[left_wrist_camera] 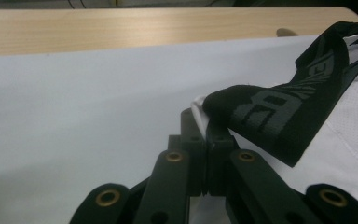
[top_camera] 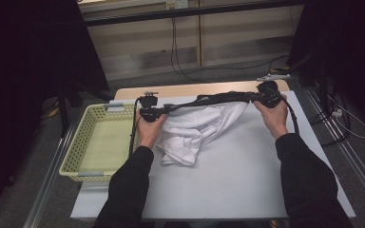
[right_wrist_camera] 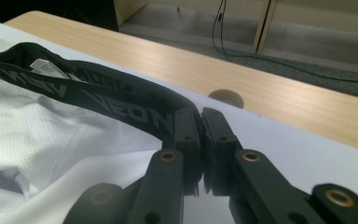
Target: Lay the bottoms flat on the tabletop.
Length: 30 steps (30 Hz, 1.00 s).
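The left gripper (top_camera: 165, 111) pinches one end of the shorts' black waistband (top_camera: 214, 99). The right gripper (top_camera: 255, 97) clamps the other end, stretching it above the table (top_camera: 247, 180).

Person: long black sleeves (top_camera: 128, 183) on both forearms, ending at the wrists; hands bare.

Left gripper (top_camera: 148, 113): black body with a small grey fitting on top. A black cable (top_camera: 134, 128) trails from it. In the left gripper view, black linkage arms carry brass-coloured pivot bushings (left_wrist_camera: 107, 197) and small screw holes.

Right gripper (top_camera: 266, 94): black body, grey plate (top_camera: 273, 76) on top, black cable (top_camera: 293, 116) trailing. Its own view shows matching black arms with brass bushings (right_wrist_camera: 168, 156).
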Available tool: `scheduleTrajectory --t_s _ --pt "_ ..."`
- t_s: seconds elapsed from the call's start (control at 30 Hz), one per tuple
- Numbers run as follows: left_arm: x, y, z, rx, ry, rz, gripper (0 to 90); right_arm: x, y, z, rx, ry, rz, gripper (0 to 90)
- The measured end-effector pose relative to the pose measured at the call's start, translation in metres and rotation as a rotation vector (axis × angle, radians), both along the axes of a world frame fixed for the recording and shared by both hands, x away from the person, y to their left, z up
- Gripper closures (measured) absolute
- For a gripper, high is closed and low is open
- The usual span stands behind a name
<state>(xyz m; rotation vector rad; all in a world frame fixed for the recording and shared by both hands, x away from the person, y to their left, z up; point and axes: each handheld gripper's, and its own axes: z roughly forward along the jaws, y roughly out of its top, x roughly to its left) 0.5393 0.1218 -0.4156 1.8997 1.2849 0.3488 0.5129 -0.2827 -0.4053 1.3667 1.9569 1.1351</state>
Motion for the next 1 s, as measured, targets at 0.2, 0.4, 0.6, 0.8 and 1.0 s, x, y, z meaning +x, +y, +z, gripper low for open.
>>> scheduleTrajectory --t_s 0.2,0.4,0.6,0.8,1.0 --pt "0.001 -0.001 -0.006 0.023 0.022 0.049 81.0 0.006 0.005 -0.017 -0.019 0.048 -0.006 84.2" --pt "0.001 0.001 -0.008 0.045 0.02 0.099 54.3 0.005 0.005 -0.024 -0.062 0.064 -0.026 60.9" --pt "-0.007 -0.007 -0.003 0.04 0.003 0.04 49.1 -0.002 -0.002 -0.029 -0.054 0.081 -0.024 56.8" --pt "-0.033 -0.014 0.003 0.015 -0.036 -0.07 34.2 -0.023 0.005 -0.029 -0.02 0.07 0.049 57.6" --pt "-0.067 -0.013 0.004 0.03 -0.066 -0.164 25.8 -0.051 0.019 -0.026 -0.006 0.06 0.135 58.7"
